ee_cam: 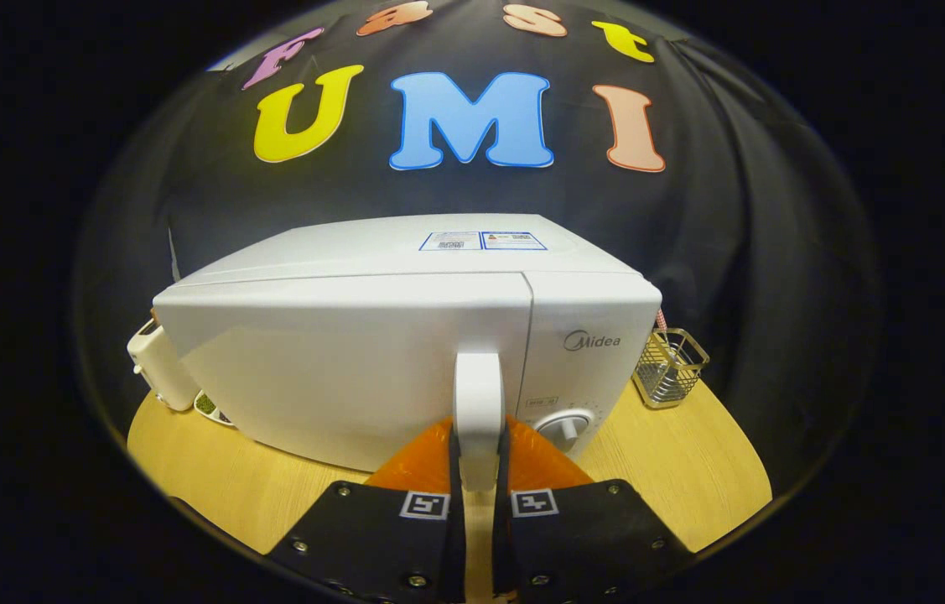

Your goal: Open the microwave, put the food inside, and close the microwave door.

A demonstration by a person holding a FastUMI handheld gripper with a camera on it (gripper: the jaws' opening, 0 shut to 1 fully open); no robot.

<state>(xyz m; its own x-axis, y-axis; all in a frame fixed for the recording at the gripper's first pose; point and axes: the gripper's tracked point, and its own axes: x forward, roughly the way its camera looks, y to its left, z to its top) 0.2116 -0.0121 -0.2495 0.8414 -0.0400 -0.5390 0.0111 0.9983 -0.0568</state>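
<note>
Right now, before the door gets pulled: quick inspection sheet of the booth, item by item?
Surface: light wooden table, bare in front of the microwave.
Job's things: white microwave, door shut; its vertical handle sits between the fingers. Dial beside the handle. Food: a small dish with something green pokes out beside the microwave, mostly hidden.
Clutter: wire mesh holder at the microwave's other side; cream-coloured appliance next to the dish.
Gripper: gripper closed on the handle, both fingers against it.
Cables: nothing seen.
Surroundings: black cloth wall behind the table.
</note>
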